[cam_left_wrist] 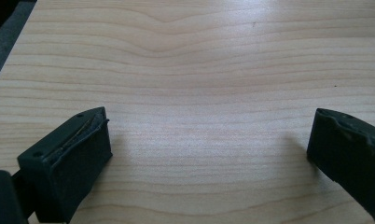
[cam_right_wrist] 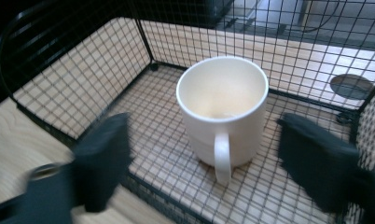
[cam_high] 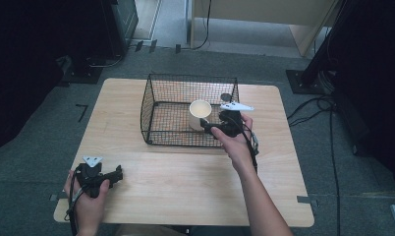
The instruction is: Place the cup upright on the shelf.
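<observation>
While the mug (cam_right_wrist: 221,111) stands upright inside the wire basket (cam_high: 158,105), near its right-hand wall, the right tongs (cam_right_wrist: 223,163) sit just short of it w/ jaws spread wide on either side of the handle (cam_right_wrist: 222,158), touching nothing. No earlier picture to compare, so just the state: wide apart, empty, mug standing free on the mesh floor.

Key relation: in the right gripper view the mug lies straight ahead of the tongs, handle turned toward them, mug's long axis vertical. The jaws flank the handle but stay back from the body, so my read is a release w/ the hand near the basket's front rim; a straight pull-back looks enough to clear the rim.

Right hand (cam_high: 235,140) is by far the nearer one. In the high view it reaches forward over the front wall of the basket, forearm angled up from bottom right, wrist tipped so the tongs point forward and down at the mug.

Left tongs (cam_left_wrist: 209,149) are well apart from all this, at the near-left corner of the bench (cam_high: 185,177). Jaws also wide, nothing between them, only bare wood below. Left hand (cam_high: 87,189) rests low on the bench, tongs pointing right.
</observation>
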`<state>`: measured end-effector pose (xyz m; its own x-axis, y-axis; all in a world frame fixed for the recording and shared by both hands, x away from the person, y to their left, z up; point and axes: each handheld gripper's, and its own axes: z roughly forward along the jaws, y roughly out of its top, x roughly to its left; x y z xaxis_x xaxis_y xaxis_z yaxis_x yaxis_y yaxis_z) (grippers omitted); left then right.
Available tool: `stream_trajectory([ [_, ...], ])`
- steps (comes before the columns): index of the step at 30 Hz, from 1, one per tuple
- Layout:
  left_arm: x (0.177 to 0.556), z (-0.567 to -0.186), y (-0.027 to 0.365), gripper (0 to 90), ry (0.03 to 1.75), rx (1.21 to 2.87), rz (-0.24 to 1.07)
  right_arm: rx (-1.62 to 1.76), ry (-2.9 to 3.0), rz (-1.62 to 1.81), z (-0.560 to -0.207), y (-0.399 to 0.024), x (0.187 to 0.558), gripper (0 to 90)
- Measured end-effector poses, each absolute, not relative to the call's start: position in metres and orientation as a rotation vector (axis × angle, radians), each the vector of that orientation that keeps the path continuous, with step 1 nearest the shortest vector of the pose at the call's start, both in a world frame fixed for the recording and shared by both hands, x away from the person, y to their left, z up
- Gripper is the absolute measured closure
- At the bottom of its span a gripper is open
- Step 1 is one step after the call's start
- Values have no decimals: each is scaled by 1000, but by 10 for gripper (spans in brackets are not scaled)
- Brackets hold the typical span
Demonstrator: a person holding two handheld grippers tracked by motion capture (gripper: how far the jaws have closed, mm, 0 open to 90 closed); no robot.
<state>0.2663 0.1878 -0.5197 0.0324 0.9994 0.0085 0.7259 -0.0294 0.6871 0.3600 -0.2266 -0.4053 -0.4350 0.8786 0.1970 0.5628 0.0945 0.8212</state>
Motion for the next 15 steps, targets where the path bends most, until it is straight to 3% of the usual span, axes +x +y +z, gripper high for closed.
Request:
stream_trajectory([
  [2,266,-520,188,0,1745,1809,703,1408,2050,1266,-402,-228,351,0],
  [15,266,-520,188,0,1744,1805,704,1367,2042,1251,-401,-243,316,0],
])
